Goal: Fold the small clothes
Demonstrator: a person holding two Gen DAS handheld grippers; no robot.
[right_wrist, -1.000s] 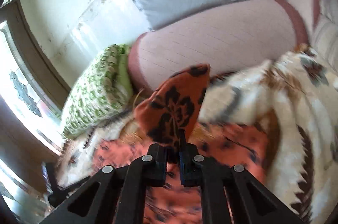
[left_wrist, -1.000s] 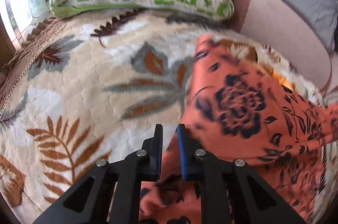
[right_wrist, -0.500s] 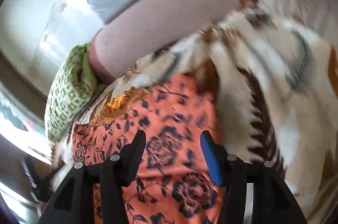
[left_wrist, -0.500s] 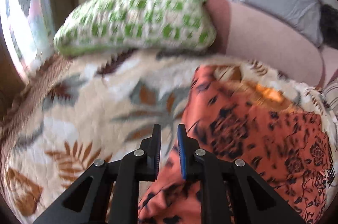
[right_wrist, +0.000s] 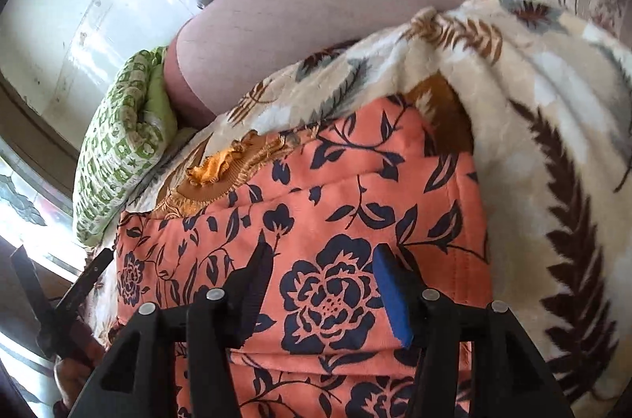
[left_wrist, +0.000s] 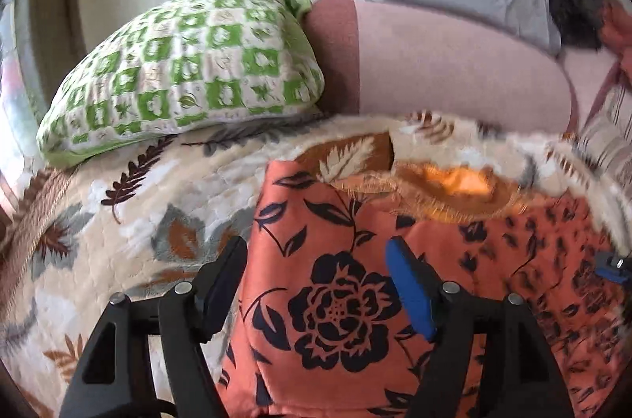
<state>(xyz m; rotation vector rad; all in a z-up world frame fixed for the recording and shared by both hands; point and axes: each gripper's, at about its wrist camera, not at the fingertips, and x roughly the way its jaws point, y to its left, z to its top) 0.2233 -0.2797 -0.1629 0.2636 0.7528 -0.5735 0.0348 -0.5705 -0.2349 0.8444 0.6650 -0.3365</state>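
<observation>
The small orange garment printed with dark navy roses and leaves [left_wrist: 355,260] lies flat on the bedding, folded over on itself — an upper layer's hemmed edge crosses the lower one in the right wrist view [right_wrist: 316,212]. At its 12 o'clock end a mustard-gold frilled trim [right_wrist: 221,169] sticks out, crumpled — partly blurred in the left wrist view.

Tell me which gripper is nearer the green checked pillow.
Left. The left gripper hovers just below the green checked pillow; the right gripper sits farther across the orange garment.
</observation>
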